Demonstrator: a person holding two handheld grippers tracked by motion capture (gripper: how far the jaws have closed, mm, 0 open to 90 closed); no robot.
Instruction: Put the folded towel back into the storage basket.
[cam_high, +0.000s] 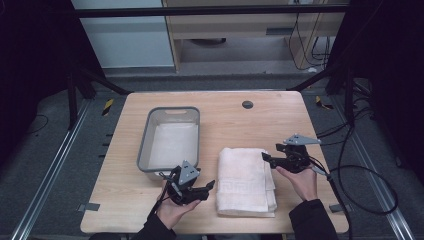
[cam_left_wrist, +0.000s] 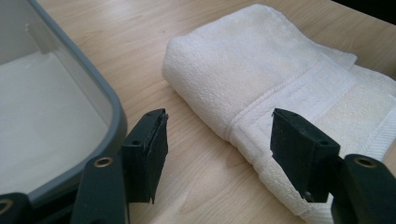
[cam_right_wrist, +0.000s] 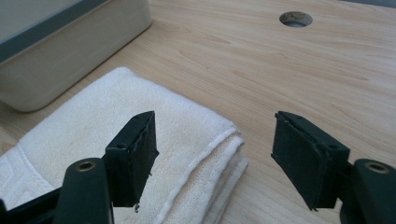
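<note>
We see the left claw (cam_high: 210, 185) spread and empty, just left of the folded white towel (cam_high: 245, 182); the right claw (cam_high: 267, 158) gapes at its far right corner. A grey basin (cam_high: 143, 140) shares the surface (cam_high: 225, 112).

The towel (cam_high: 245, 182) is white terry cloth, soft and nubbly, with a flatter woven band across it and stitched hems at its folded edges. The tabletop (cam_high: 280, 125) is pale wood with fine grain, smooth and matt. The basin (cam_high: 142, 145) looks like plastic: a smooth grey rim over cloudy, faintly glossy walls. Each claw, left (cam_left_wrist: 219, 154) and right (cam_right_wrist: 224, 158), is matt black plastic, its pads roughened at the edges.
</note>
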